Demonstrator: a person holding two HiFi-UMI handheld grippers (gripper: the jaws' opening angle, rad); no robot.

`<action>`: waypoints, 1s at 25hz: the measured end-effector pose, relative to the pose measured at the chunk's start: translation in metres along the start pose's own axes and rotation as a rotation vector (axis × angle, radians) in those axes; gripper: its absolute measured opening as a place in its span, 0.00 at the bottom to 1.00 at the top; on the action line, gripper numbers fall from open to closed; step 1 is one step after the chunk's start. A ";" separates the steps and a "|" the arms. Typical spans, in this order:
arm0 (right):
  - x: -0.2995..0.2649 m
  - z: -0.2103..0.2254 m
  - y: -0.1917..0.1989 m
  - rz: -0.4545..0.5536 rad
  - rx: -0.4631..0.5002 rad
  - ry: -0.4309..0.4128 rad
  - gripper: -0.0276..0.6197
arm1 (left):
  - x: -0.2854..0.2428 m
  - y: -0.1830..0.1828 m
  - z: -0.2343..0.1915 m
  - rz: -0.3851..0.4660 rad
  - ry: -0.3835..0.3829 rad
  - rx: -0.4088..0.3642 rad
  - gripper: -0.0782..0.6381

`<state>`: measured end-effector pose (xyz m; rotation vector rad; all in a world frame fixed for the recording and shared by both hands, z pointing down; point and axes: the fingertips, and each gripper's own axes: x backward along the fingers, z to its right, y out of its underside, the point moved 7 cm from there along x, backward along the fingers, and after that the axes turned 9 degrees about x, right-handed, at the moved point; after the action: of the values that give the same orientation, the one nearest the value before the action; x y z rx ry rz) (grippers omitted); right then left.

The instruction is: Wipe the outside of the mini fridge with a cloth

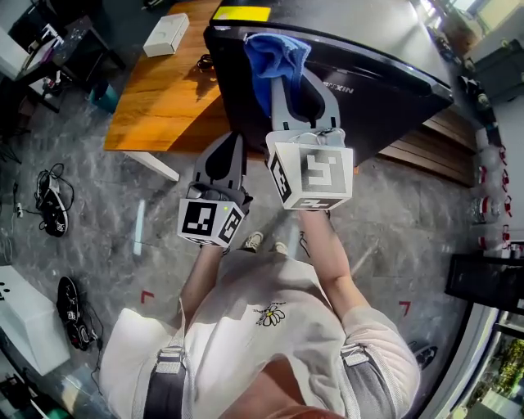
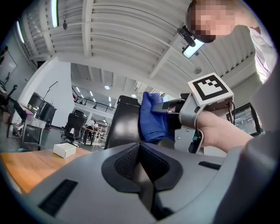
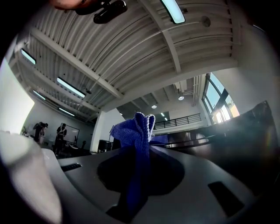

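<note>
The black mini fridge [image 1: 385, 78] stands ahead of me, its glossy front face towards me. My right gripper [image 1: 288, 72] is shut on a blue cloth [image 1: 274, 57], which is bunched against the upper front of the fridge. In the right gripper view the blue cloth [image 3: 136, 131] sticks up out of the closed jaws, with the dark fridge [image 3: 236, 131] to the right. My left gripper [image 1: 232, 147] is shut with nothing in it, low by the fridge's left front corner. The left gripper view shows the cloth [image 2: 153, 116] and the fridge [image 2: 124, 124] beyond my shut left gripper [image 2: 141, 159].
A wooden table [image 1: 168, 90] stands left of the fridge with a white box [image 1: 165, 34] on it. Cables and shoes [image 1: 51, 204] lie on the grey floor at the left. Wooden slats [image 1: 434, 151] run right of the fridge. A yellow label [image 1: 241, 13] sits on the fridge top.
</note>
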<state>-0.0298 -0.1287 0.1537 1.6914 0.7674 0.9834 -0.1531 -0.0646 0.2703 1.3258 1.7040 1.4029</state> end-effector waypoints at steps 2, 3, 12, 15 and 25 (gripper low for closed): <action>0.006 0.009 0.001 -0.001 0.016 0.006 0.14 | -0.005 0.006 0.004 -0.014 0.011 0.001 0.12; 0.009 0.014 0.002 -0.004 0.031 0.011 0.14 | -0.008 0.009 0.006 -0.019 0.015 0.003 0.12; 0.037 0.049 0.005 0.004 0.158 0.146 0.14 | -0.022 0.017 0.024 -0.032 0.068 0.003 0.12; 0.043 0.059 0.005 0.004 0.186 0.151 0.14 | -0.026 0.020 0.031 -0.040 0.081 0.000 0.12; 0.070 0.100 0.011 0.058 0.216 0.199 0.14 | -0.036 0.029 0.049 -0.062 0.106 -0.013 0.12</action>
<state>0.0918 -0.1166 0.1640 1.8260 0.9893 1.1554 -0.0881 -0.0797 0.2772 1.2003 1.7858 1.4700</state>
